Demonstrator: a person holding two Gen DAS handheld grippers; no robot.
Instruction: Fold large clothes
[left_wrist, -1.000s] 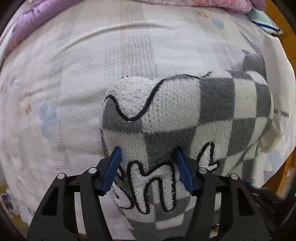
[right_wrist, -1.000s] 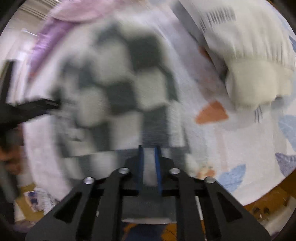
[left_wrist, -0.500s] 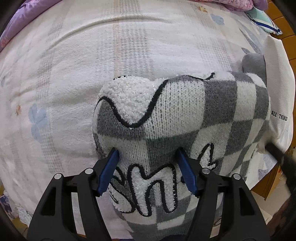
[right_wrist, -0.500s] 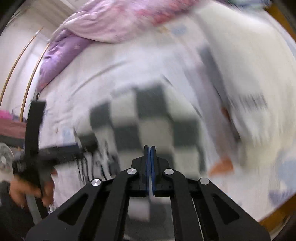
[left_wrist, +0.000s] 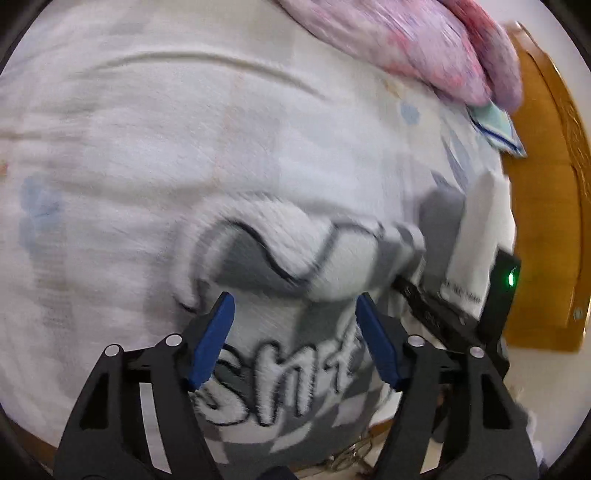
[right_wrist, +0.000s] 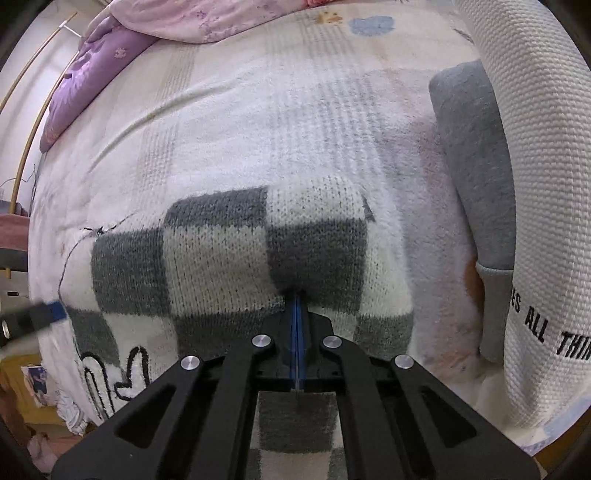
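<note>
Over on the left, the bedspread runs pale and wrinkled under everything, and the left view is smeared with blur; the left gripper hangs over the near edge of the checkered sweater, jaws spread wide with the looped black lettering showing between the blue pads; nothing is pinched there, and I judge it is kept apart so it can come down on the free side of the fold.

Moving across, the sweater lies doubled up on the bed near its front edge, grey and cream squares uppermost, a rounded fold line at its far side; that bulge says one layer is turned over another.

Now the right gripper: jaws pressed together on a thick edge of the knit, the cloth puckering into a dark crease just at the tips; my reading is that this grip is what keeps the upper layer from sliding off.

Further right, a grey garment and a cream waffle-knit top with black letters lie just beside the sweater, the cream one over the grey; at the far edge a pink and purple quilt is bunched, well clear of the work.
</note>
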